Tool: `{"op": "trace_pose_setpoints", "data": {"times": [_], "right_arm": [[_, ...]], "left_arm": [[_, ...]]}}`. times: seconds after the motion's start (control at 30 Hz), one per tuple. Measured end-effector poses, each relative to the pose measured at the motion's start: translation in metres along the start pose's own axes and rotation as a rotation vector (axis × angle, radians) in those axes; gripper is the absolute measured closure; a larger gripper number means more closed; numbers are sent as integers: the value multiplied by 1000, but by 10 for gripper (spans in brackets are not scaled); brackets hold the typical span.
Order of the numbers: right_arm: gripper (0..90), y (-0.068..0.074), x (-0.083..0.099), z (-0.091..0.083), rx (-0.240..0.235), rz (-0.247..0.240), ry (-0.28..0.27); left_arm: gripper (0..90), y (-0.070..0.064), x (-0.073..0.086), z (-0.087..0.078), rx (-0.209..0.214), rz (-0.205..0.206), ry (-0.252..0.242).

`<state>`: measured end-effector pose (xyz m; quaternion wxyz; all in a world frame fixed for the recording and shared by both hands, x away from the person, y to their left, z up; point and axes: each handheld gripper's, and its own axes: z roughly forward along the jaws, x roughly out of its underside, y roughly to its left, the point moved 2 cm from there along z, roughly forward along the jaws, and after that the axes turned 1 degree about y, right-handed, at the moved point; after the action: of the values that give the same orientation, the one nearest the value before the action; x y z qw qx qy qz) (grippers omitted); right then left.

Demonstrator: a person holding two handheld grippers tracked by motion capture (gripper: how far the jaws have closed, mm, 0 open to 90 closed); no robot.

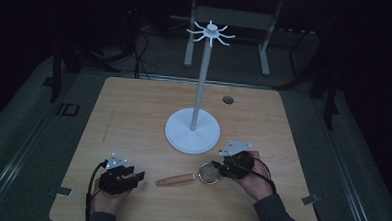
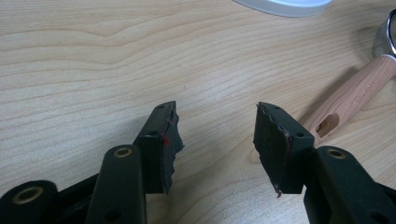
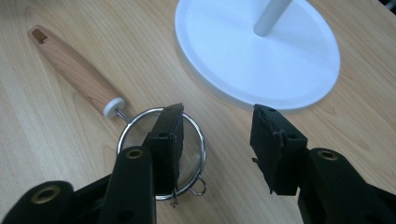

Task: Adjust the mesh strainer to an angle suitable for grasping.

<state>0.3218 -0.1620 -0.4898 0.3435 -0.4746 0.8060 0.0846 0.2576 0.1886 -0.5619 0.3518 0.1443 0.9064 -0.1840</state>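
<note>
A small mesh strainer (image 1: 209, 173) with a wooden handle (image 1: 175, 180) lies flat on the table in front of a white hook stand (image 1: 199, 90). My right gripper (image 1: 218, 166) is open at the strainer's bowl; in the right gripper view one jaw hangs over the mesh bowl (image 3: 140, 133) and the other over bare wood beside the stand's base (image 3: 224, 51). My left gripper (image 1: 137, 174) rests open at the front left, jaws pointing at the handle's slotted end (image 2: 348, 100), nothing between them.
The stand's round base (image 1: 183, 137) sits mid-table, its pole rising to a ring of hooks (image 1: 211, 32). A small round grommet (image 1: 228, 100) is set in the tabletop (image 1: 134, 113) behind it. Dark floor and desk legs lie beyond the far edge.
</note>
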Motion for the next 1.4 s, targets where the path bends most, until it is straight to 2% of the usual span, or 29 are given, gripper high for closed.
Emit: {"op": "trace_pose_setpoints", "data": {"times": [0.33, 0.73, 1.07, 1.4], "right_arm": [[536, 7, -11, 10, -22, -85, 35], [522, 14, -18, 23, -56, -157, 85], [511, 27, -20, 37, -111, -215, 130], [500, 46, -28, 54, -180, -262, 146]], "left_arm": [[497, 0, 0, 0, 1, 0, 0], [497, 0, 0, 0, 1, 0, 0], [496, 0, 0, 0, 1, 1, 1], [497, 0, 0, 0, 2, -2, 0]]}}
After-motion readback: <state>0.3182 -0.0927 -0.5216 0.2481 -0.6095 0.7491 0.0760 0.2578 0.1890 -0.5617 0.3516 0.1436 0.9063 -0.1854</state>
